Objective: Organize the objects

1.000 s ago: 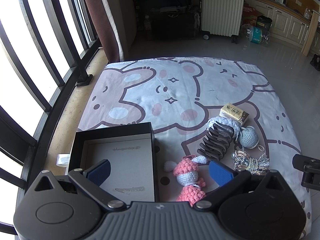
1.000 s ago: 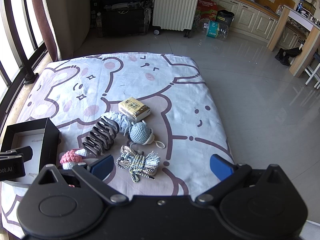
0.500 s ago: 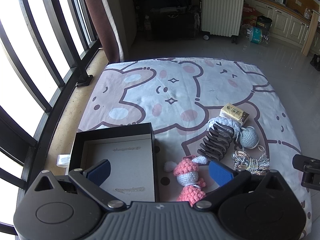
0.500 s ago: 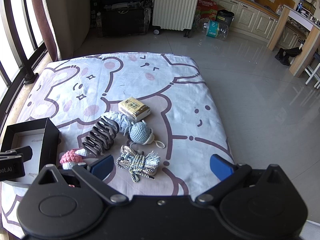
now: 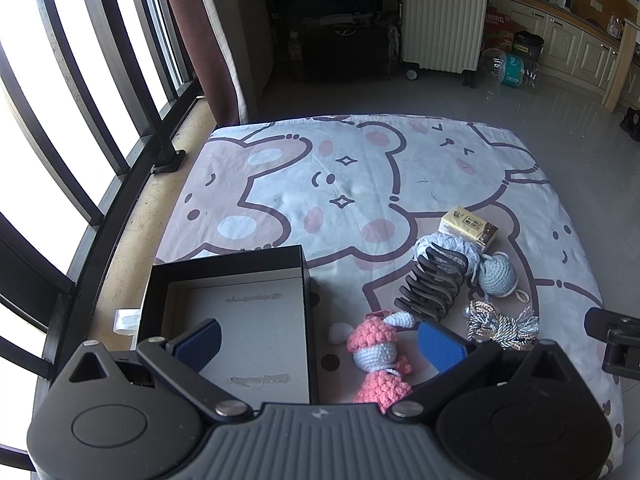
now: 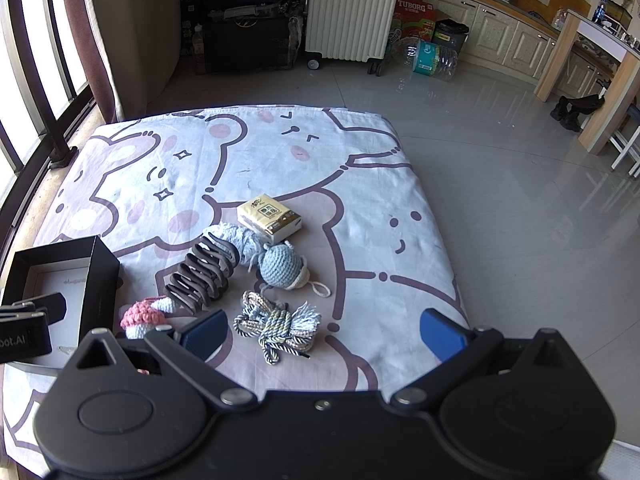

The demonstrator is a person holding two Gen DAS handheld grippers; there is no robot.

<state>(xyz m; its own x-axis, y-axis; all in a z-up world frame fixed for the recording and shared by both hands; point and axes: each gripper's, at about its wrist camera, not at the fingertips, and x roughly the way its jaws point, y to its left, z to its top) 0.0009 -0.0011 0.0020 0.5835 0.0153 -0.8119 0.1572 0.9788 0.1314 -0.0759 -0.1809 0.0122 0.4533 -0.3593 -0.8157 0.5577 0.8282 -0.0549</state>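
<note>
Left wrist view looks down on a mattress covered by a sheet [image 5: 360, 168] printed with cartoon bears in pink, pale blue and brown outlines. On its near left corner sits an open black box [image 5: 228, 308] with a bare grey cardboard floor marked by two rough glue strips; nothing lies inside it. The left gripper [image 5: 318, 340] hovers with its blue-padded fingers spread wide, one pad over the box floor and the other above the sheet, gripping nothing. Between those pads lies a crocheted doll [image 5: 378, 354] in pink and white yarn, just beside the box's right wall. Past it stands a dark brown ribbed hair claw clip [image 5: 432, 288], tilted and touching a loose bundle of pale blue yarn [image 5: 448, 246]. A blue-grey crocheted ball [image 5: 498, 276] with a cream loop lies beside the clip, and a yellow tissue packet [image 5: 468, 228] sits just behind the yarn. A tangle of multicoloured twisted cord [image 6: 280, 324] with a frayed tassel end lies nearest the right gripper [image 6: 322, 332], whose blue fingers are likewise wide apart and hold nothing, hanging above the sheet's near edge. From the right wrist view the same cluster lies in the middle of the mattress, with the box at the far left and a white ribbed suitcase [image 6: 352, 8] standing on the tiled floor beyond.
</note>
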